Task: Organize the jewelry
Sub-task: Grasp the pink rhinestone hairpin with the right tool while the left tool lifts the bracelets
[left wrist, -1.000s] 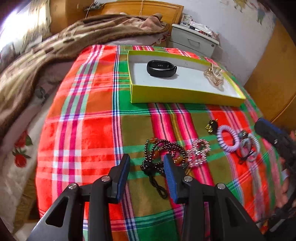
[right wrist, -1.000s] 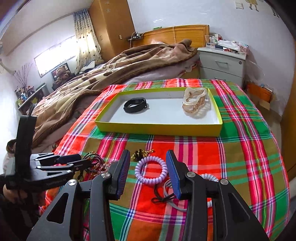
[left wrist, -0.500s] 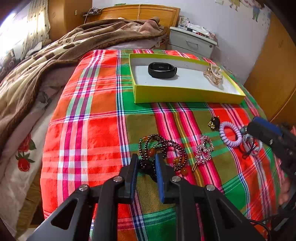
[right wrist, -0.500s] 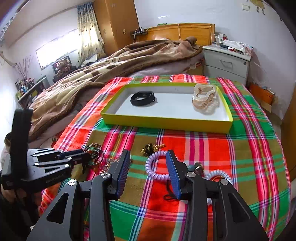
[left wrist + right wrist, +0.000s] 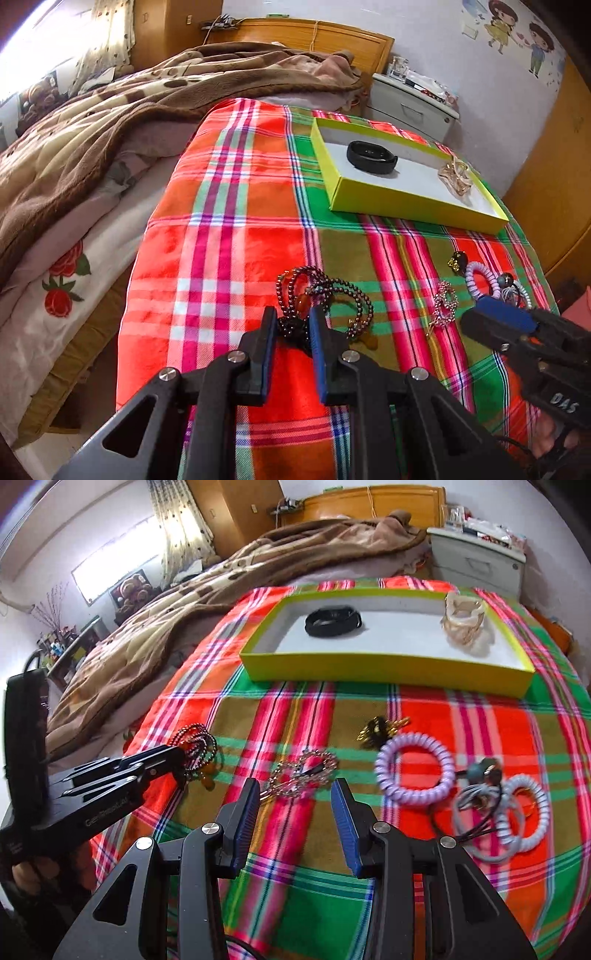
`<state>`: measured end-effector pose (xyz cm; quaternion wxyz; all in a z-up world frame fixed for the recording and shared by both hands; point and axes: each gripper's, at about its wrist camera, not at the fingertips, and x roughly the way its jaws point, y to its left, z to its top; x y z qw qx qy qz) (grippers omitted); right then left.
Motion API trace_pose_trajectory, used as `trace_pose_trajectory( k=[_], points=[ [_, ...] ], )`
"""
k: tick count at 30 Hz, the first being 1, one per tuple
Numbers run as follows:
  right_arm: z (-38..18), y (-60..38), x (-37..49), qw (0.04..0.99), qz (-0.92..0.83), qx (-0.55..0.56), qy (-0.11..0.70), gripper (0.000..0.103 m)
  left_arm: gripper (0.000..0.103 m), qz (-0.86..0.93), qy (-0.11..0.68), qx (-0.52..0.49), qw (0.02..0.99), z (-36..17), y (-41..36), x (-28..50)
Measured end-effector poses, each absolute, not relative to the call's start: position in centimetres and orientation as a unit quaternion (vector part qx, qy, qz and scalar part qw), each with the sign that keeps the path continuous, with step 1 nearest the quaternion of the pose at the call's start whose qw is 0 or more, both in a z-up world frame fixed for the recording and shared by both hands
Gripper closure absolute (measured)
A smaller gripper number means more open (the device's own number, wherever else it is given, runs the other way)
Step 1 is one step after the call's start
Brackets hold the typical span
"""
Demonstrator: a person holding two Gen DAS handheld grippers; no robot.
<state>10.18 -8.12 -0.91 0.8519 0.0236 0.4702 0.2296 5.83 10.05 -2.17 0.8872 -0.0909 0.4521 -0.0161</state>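
Observation:
My left gripper (image 5: 292,325) is shut on the dark beaded necklace (image 5: 325,295), which hangs from it just above the plaid cloth; it also shows in the right wrist view (image 5: 195,744). My right gripper (image 5: 293,797) is open, just short of a pink crystal bracelet (image 5: 301,771). A yellow box (image 5: 388,668) at the far side holds a black band (image 5: 332,622) and a beige hair claw (image 5: 463,622). A lilac coil tie (image 5: 413,773), a gold clip (image 5: 376,731) and grey and white hair ties (image 5: 495,812) lie at the right.
A brown blanket (image 5: 110,122) covers the bed on the left. A white nightstand (image 5: 476,557) stands behind the box. The plaid cloth (image 5: 229,221) ends at the bed's left edge. The right gripper shows low right in the left wrist view (image 5: 502,321).
My left gripper closed on the beaded necklace and lifted it slightly. My right gripper moved left from the lilac coil tie to the pink crystal bracelet.

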Motion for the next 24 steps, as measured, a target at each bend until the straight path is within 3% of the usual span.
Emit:
trace_pose_trajectory(
  k=[24],
  points=[
    [-2.1,-5.6,11.1,0.863,0.197,-0.032,0.465,0.062,0.078,-0.021,0.456,-0.084,0.886,-2.3,9.8,6.2]
  ],
)
